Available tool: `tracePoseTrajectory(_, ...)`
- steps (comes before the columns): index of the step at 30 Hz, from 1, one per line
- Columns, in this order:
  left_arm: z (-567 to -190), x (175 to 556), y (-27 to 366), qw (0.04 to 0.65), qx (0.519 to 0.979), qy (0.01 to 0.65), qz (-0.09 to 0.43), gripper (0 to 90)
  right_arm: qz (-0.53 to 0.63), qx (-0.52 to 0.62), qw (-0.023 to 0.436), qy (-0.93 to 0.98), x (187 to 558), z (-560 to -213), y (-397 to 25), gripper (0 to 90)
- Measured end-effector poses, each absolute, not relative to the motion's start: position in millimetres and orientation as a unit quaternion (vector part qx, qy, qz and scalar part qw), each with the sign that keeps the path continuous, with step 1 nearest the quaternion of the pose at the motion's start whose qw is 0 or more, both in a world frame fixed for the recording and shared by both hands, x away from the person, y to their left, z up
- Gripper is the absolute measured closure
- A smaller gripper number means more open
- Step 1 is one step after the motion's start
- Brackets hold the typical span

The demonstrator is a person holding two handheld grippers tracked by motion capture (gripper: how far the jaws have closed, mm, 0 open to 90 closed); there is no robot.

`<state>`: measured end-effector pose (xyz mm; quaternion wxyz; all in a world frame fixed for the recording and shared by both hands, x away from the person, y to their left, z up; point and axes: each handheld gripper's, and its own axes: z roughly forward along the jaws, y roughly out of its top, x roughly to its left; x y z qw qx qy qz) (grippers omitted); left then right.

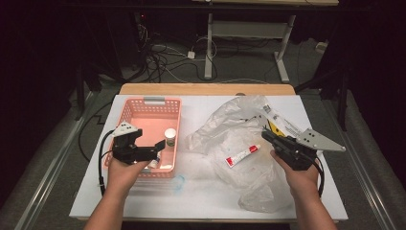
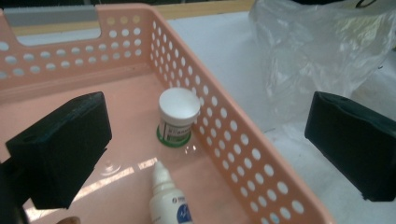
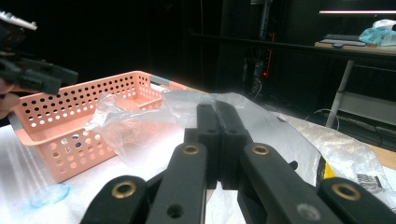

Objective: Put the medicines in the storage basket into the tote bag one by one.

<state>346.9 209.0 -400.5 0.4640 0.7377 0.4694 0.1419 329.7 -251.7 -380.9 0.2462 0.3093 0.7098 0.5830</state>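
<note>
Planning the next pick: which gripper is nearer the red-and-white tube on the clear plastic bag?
Right. The right gripper is just beside the red-and-white tube, up and to its right; the left gripper is over the pink basket, across the table.

Labels on jar (image 2: 179, 115), dropper bottle (image 2: 170, 203), tube (image 1: 242, 155): all too blurry 2 read.

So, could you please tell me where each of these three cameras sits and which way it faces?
High view: fixed above the person's side, looking forward and down on the table; forearms, hands and both grippers show.
Left gripper view: rides the left gripper, looking down into the pink basket; its jaws stand wide apart.
Right gripper view: rides the right gripper, looking low across the plastic bag; its jaws are together.
All three share the basket and bag.
</note>
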Motion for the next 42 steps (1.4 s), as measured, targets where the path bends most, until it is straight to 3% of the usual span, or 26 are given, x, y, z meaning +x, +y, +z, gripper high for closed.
tracePoseTrajectory(18,-415,407,202,0.432,0.754,0.482,0.115,15.5,0.582,0.306,0.245,0.712,330,-382,-250,90.0)
tracePoseTrajectory(31,-429,421,196,0.367,0.788,0.486,0.091,26.8,0.586,0.307,0.245,0.709,331,-382,-252,90.0)
tracePoseTrajectory(42,-436,435,183,0.332,0.804,0.489,0.066,31.2,0.581,0.308,0.241,0.714,331,-384,-247,90.0)
